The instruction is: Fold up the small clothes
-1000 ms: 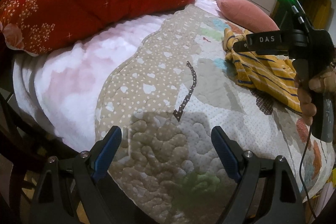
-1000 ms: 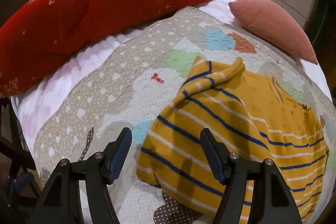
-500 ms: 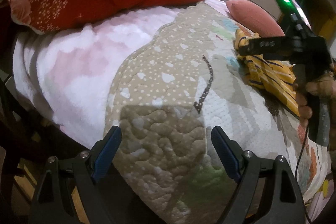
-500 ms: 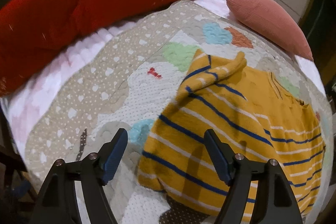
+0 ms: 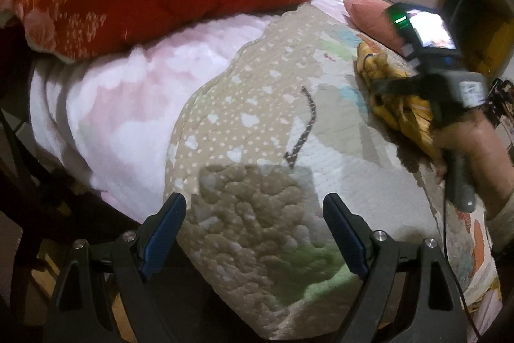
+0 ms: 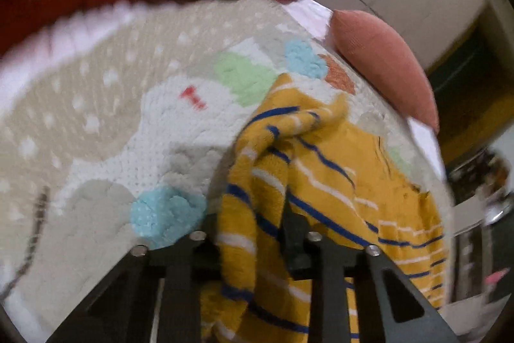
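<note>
Sweater point(image 6: 337, 182) runs away from right gripper point(image 6: 253, 233), just clamped on its hem; left gripper point(image 5: 253, 233) gapes.

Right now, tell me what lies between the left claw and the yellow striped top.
Only the patterned quilt, with its dark arrow mark; no other clothing. The left wrist view shows it: left claw open, the striped top far right.

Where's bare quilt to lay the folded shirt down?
Free: the quilt between the pink blanket and the yellow striped shirt, ahead of the open left gripper. Crowded: the right side, where the right gripper pinches the shirt beside the pink pillow.
</note>
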Tool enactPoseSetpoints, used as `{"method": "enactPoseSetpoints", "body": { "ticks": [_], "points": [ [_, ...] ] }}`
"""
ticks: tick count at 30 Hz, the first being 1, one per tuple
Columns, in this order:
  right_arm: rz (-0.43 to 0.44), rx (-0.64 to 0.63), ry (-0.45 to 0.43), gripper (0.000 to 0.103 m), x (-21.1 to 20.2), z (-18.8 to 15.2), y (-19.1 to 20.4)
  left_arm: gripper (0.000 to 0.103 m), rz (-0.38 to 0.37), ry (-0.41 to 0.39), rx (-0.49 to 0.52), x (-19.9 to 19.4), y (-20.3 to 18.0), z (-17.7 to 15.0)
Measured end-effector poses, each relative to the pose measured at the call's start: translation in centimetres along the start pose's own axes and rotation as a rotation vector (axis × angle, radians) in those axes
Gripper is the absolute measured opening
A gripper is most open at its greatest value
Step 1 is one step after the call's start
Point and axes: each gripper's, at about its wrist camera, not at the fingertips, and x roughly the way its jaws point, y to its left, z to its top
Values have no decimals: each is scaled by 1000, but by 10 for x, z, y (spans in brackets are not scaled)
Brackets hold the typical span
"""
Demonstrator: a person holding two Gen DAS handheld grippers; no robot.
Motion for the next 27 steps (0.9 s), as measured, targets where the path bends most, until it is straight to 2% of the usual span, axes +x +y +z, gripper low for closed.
{"method": "enactPoseSetpoints", "body": {
  "ticks": [4, 7, 9, 11, 13, 16, 17, 18, 20, 21, 22, 24, 27],
  "points": [
    [122, 242, -73, 22, -37, -8, -82, 86, -13, 6, 33, -4, -21, 4],
    [179, 437, -107, 22, -57, -38, -162, 86, -36, 15, 65, -3, -43, 5],
    [185, 552, -115, 22, -64, -67, -211, 86, -40, 23, 97, -2, -59, 3],
    [149, 668, -114, 21, -63, -109, -265, 86, -47, 37, 132, 0, -76, 1],
    [131, 753, -78, 22, -52, -146, -300, 86, -56, 53, 159, 4, -91, 0],
    [208, 870, 19, 25, -16, -197, -334, 86, -89, 78, 188, 8, -114, -1],
    [247, 912, 20, 27, -9, -213, -342, 86, -104, 83, 197, 7, -122, 0],
    [289, 942, -14, 28, -8, -224, -347, 86, -111, 83, 204, 7, -126, 0],
    [317, 962, -66, 42, -17, -235, -356, 86, -113, 80, 229, 6, -135, 0],
    [287, 960, -73, 55, -23, -238, -359, 86, -109, 79, 241, 5, -139, -1],
    [227, 951, -95, 56, -33, -239, -362, 86, -106, 78, 250, 5, -142, -1],
    [188, 945, -140, 56, -51, -243, -367, 86, -107, 78, 257, 5, -146, -3],
    [259, 929, -205, 56, -68, -244, -369, 86, -115, 91, 261, 6, -150, -4]
  ]
}}
